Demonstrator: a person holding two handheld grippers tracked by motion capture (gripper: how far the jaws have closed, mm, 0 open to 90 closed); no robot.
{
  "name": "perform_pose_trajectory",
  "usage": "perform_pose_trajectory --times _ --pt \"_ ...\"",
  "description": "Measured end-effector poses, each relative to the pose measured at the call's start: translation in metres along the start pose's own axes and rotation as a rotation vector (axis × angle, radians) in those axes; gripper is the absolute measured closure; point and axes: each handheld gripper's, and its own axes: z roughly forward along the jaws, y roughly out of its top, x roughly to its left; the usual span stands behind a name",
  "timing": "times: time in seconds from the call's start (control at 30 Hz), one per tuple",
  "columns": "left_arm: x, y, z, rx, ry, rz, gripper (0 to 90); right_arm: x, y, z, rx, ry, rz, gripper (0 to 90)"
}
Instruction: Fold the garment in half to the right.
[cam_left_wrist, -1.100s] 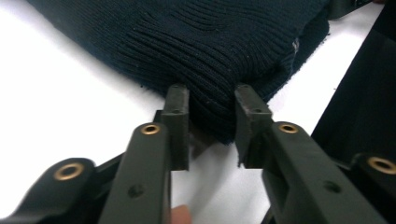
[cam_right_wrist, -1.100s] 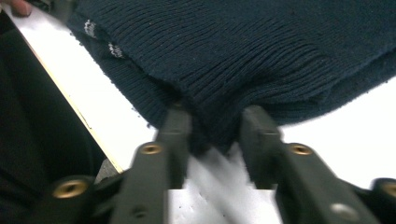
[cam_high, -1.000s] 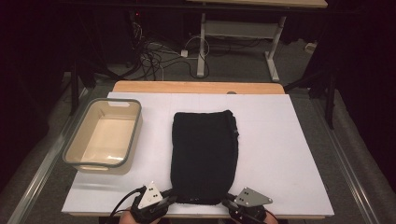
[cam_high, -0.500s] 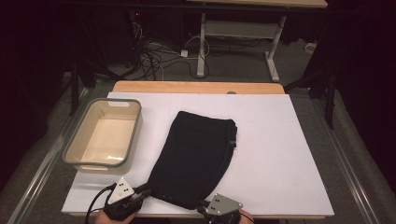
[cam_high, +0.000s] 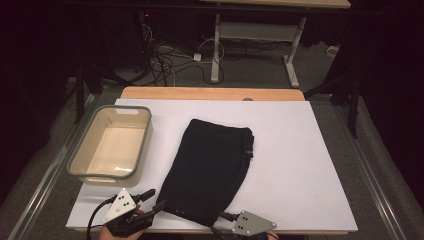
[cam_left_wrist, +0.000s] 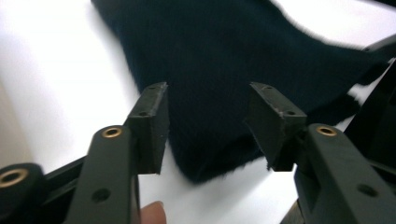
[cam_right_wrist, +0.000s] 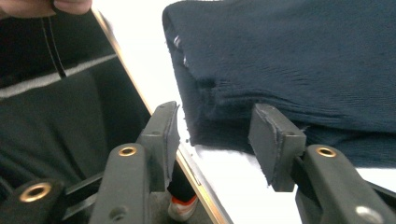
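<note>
We've got the folded black garment (cam_high: 212, 170) lying slanted across the middle of the white counter (cam_high: 300, 165), its near end down at the bottom edge of the frame. Both tools have just been opening: the left hand-held gripper (cam_high: 150, 199) sits at the bottom left corner of the cloth, jaws apart with nothing pinched, and the right hand-held gripper (cam_high: 226, 218) at the bottom right corner, also spread and off the fabric. Looks like we let go to leave it flat, angled toward the beige bin (cam_high: 111, 145) at the left.
</note>
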Motion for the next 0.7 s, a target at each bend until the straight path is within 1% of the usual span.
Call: perform_pose_trajectory --times 0.03,0.1,0.13,0.17,0.2,0.23,0.27,0.3,0.33,0.37,0.4,0.43,0.47,0.5,0.53,0.57,0.6,0.63,0.67,0.7 --pt "-0.001 0.003 0.001 -0.023 -0.006 0.002 46.1 -0.001 -0.001 -0.003 -0.008 -0.008 0.003 51.7" --pt "-0.001 0.005 0.002 -0.028 -0.009 0.004 44.2 -0.004 -0.002 -0.008 -0.019 -0.025 0.015 50.5" --pt "-0.001 0.006 0.007 -0.035 -0.018 0.008 43.3 -0.007 -0.003 -0.011 -0.025 -0.034 0.025 49.7" --pt "0.0 0.007 0.011 -0.035 -0.023 0.01 42.1 -0.009 -0.004 -0.013 -0.029 -0.044 0.026 48.7" --pt "0.0 0.007 0.011 -0.035 -0.023 0.01 40.4 -0.009 -0.004 -0.013 -0.029 -0.044 0.026 48.7" --pt "0.001 0.008 0.018 -0.03 -0.025 0.016 38.8 -0.017 -0.007 -0.018 -0.042 -0.076 0.036 45.6" --pt "0.001 0.008 0.018 -0.03 -0.025 0.016 38.0 -0.02 -0.008 -0.02 -0.045 -0.087 0.039 43.1" --pt "0.004 0.008 0.023 -0.026 -0.024 0.016 36.9 -0.025 -0.011 -0.022 -0.051 -0.104 0.052 40.3" --pt "0.006 0.008 0.027 -0.019 -0.029 0.009 36.9 -0.025 -0.011 -0.022 -0.051 -0.104 0.052 40.3" --pt "0.012 0.009 0.035 0.006 -0.043 -0.005 32.9 -0.035 -0.016 -0.024 -0.059 -0.129 0.074 34.8" --pt "0.012 0.009 0.035 0.006 -0.043 -0.005 32.2 -0.035 -0.016 -0.024 -0.059 -0.129 0.074 34.8" --pt "0.017 0.009 0.042 0.018 -0.036 -0.005 30.7 -0.045 -0.022 -0.026 -0.055 -0.161 0.095 30.7" --pt "0.017 0.009 0.042 0.018 -0.036 -0.005 29.4 -0.045 -0.022 -0.026 -0.055 -0.161 0.095 30.7" --pt "0.021 0.011 0.048 0.03 -0.036 -0.004 28.5 -0.055 -0.027 -0.029 -0.053 -0.181 0.121 26.0" --pt "0.021 0.011 0.048 0.03 -0.036 -0.004 28.4 -0.055 -0.027 -0.029 -0.053 -0.181 0.121 26.0" --pt "0.022 0.012 0.052 0.027 -0.038 -0.003 26.2 -0.062 -0.031 -0.032 -0.057 -0.199 0.14 22.2" --pt "0.022 0.012 0.052 0.027 -0.038 -0.003 23.9 -0.062 -0.031 -0.032 -0.057 -0.199 0.14 22.2" --pt "0.023 0.012 0.054 0.025 -0.044 0.003 20.9 -0.069 -0.034 -0.036 -0.06 -0.217 0.154 17.8" --pt "0.022 0.012 0.055 0.027 -0.042 0.007 19.4 -0.072 -0.035 -0.038 -0.064 -0.224 0.16 16.5" --pt "0.022 0.012 0.055 0.025 -0.04 0.007 17.4 -0.076 -0.037 -0.041 -0.068 -0.242 0.169 15.2"
